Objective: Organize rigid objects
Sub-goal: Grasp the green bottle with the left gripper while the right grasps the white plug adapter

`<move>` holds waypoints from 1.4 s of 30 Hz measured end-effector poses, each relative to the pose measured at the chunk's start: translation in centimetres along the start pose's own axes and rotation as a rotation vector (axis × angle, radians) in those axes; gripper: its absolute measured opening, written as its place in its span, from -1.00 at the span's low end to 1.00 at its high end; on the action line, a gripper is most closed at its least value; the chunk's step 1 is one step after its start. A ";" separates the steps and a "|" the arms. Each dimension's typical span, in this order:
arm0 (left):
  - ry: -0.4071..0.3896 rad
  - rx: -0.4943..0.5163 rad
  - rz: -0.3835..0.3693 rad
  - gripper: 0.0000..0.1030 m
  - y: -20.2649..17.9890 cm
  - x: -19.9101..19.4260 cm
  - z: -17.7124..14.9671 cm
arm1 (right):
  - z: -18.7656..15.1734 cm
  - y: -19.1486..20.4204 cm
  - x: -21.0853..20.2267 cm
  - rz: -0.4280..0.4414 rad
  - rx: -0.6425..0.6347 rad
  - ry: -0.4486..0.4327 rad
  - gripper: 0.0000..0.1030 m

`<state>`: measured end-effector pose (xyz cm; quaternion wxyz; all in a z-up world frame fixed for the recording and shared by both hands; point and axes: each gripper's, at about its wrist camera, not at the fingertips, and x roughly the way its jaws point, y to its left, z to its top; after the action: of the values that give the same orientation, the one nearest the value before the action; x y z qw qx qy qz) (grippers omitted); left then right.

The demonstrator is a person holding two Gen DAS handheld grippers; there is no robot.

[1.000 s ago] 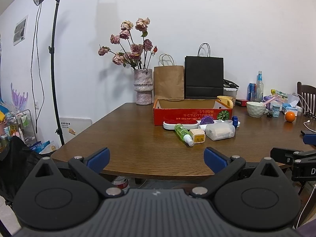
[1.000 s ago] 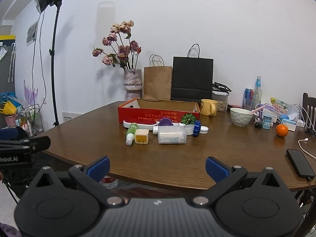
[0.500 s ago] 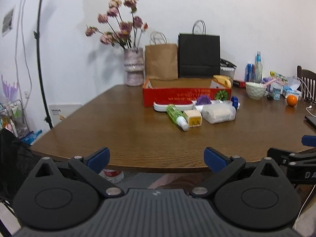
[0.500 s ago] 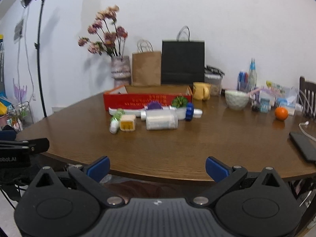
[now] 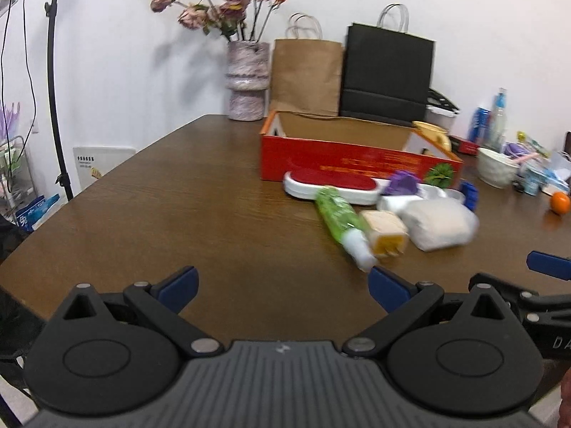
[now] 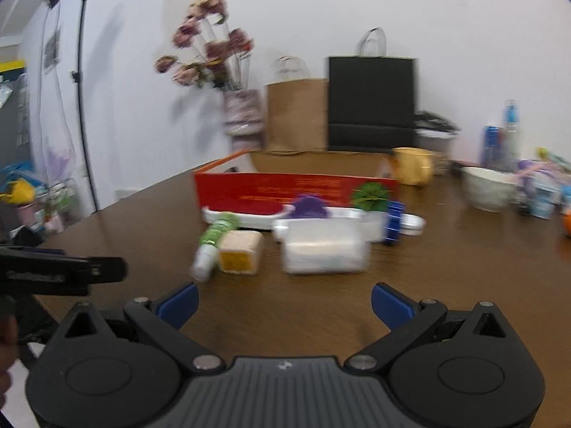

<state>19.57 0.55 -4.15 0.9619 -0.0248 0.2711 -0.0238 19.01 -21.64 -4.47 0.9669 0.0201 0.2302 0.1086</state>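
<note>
Nearest, at the bottom of each wrist view, both tools stand wide apart and empty: the left tool (image 5: 282,283) and the right tool (image 6: 283,299) hang over the near edge of the bench (image 5: 178,214), touching nothing.

Past them, mid-frame, lies the cluster to be sorted. In the left view a green bottle (image 5: 339,219) lies on its side, white cap toward the camera, touching a small yellow block (image 5: 385,232); just right of that sits a clear tub (image 5: 440,223). Behind these lie a white tray (image 5: 332,187) with a red inlay, a purple piece (image 5: 401,183), a green piece (image 5: 440,174) and a blue cap (image 5: 469,196), all close together. The open red box (image 5: 357,157), likely the goal, stands right behind the cluster at centre.

Farther back, along the wall at the top of the frame, are a vase (image 5: 248,82), a brown bag (image 5: 305,75) and a black bag (image 5: 387,75); a bowl (image 5: 498,167) and an orange (image 5: 559,202) sit at the right edge.

The risks, as I judge them: the bottle is round and may roll off if nudged by one finger; the pieces crowd together, so closing on one may push its neighbours; and the blur suggests fast travel, which could bring an overshoot.
</note>
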 end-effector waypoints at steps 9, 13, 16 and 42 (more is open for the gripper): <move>-0.003 0.019 0.045 1.00 1.3 4.7 3.3 | 3.4 2.0 9.5 0.097 0.004 0.076 0.13; 0.009 0.029 0.020 1.00 0.6 6.6 4.1 | 3.2 2.0 11.4 0.078 -0.006 0.118 -0.03; 0.030 0.023 -0.008 1.00 0.0 8.0 4.5 | 3.3 1.1 11.5 0.051 0.000 0.125 -0.19; 0.072 0.086 -0.090 -0.39 -4.0 11.8 4.5 | 4.1 -0.8 10.8 -0.016 -0.033 0.117 -0.26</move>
<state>31.79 -3.97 -6.22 0.9497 0.0052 0.3029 -0.0794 30.38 -20.03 -5.64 0.9528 -0.0039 0.2846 0.1055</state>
